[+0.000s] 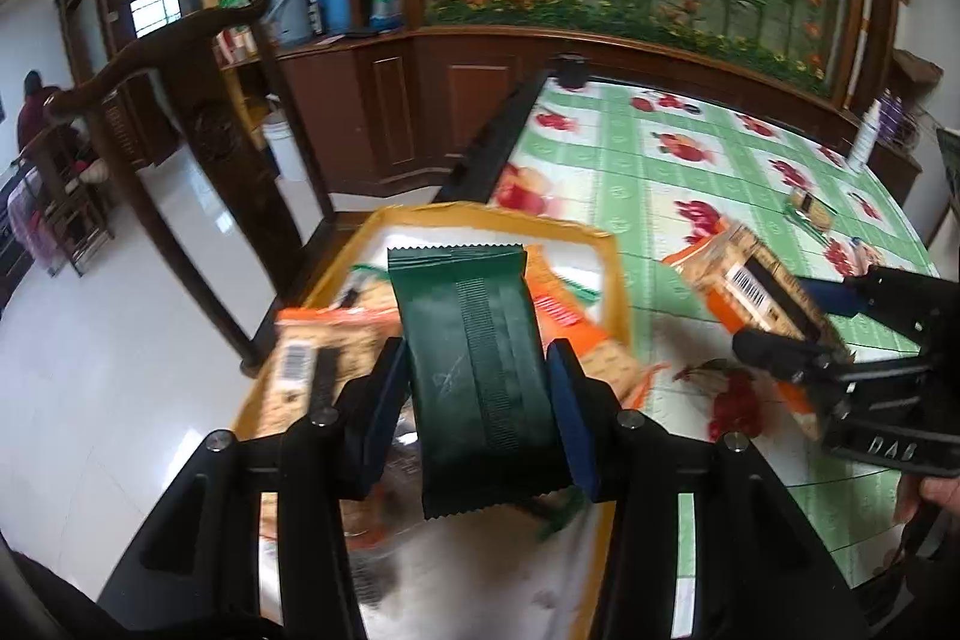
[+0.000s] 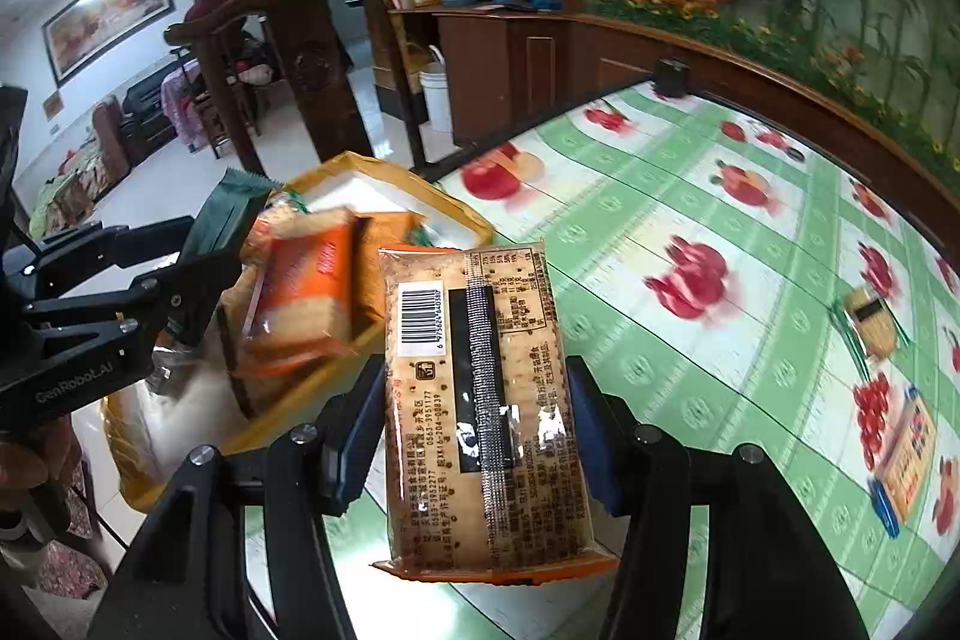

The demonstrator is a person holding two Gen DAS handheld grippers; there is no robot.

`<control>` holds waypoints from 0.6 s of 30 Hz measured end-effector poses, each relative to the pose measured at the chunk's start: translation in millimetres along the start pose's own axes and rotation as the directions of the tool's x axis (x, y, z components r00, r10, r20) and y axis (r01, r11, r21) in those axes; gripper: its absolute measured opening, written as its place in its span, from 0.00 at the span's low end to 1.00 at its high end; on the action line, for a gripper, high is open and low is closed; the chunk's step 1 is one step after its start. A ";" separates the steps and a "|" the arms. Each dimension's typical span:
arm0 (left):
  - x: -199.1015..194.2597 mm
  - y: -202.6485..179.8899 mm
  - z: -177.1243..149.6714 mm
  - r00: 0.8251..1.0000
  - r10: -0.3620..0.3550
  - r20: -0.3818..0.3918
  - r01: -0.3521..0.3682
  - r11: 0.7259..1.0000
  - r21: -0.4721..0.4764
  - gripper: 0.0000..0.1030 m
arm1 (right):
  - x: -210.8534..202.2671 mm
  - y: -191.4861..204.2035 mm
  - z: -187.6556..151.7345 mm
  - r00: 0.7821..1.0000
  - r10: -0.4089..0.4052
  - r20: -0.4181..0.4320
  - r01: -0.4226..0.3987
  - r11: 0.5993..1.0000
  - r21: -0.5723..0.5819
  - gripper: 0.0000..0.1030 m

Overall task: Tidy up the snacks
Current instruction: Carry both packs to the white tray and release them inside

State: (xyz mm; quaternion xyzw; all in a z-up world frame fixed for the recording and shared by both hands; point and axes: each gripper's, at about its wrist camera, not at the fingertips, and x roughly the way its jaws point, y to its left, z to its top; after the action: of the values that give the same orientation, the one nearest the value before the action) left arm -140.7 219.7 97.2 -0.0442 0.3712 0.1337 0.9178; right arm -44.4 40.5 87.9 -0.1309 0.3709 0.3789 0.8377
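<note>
While both grippers hang near box (image 1: 618, 274), left gripper (image 1: 480, 388) clamps green packet (image 1: 474, 340) directly above box. Right gripper (image 2: 477, 400) clamps cracker pack (image 2: 480, 388) (barcode side up) just beside box, over tablecloth (image 2: 690, 196). Orange packs (image 2: 312, 292) lie inside box. Two small snacks (image 2: 870, 316) on tablecloth, well apart from box.

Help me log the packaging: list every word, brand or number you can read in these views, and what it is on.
"GenRoboLAI": side of the left gripper.
"DAS": side of the right gripper; letters uncertain.
"6 975624 640580": under the barcode on the cracker pack; digits partly uncertain.
Cracker pack's other print: too small to read.
Dark green packet: no print visible.
</note>
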 end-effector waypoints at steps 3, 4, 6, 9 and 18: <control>-2.1 11.4 -7.6 1.000 0.007 -0.009 -0.007 1.000 -0.014 0.48 | 4.6 10.6 7.5 1.000 0.005 0.000 -0.005 1.000 -0.021 0.56; -3.1 14.1 -10.1 1.000 0.007 -0.011 -0.007 1.000 -0.016 0.48 | 6.6 13.5 10.1 1.000 0.011 0.000 -0.011 1.000 -0.027 0.56; -6.1 18.1 -16.2 1.000 0.001 -0.016 -0.002 1.000 -0.019 0.48 | 10.6 20.8 15.4 1.000 0.023 -0.001 -0.023 0.999 -0.042 0.56; -8.3 23.2 -23.6 1.000 0.001 -0.022 -0.001 1.000 -0.027 0.48 | 16.8 29.4 23.1 0.999 0.033 -0.003 -0.033 0.997 -0.062 0.56; -3.4 28.3 -35.7 0.999 0.003 -0.036 -0.005 0.999 -0.041 0.46 | 46.1 59.5 41.4 0.996 0.084 -0.041 -0.088 0.990 -0.111 0.56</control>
State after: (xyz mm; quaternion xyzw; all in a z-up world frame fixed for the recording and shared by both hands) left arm -174.9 239.7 74.3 -0.0648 0.3850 0.1424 0.9096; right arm -46.1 126.4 86.9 -0.1685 0.3692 0.4327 0.8050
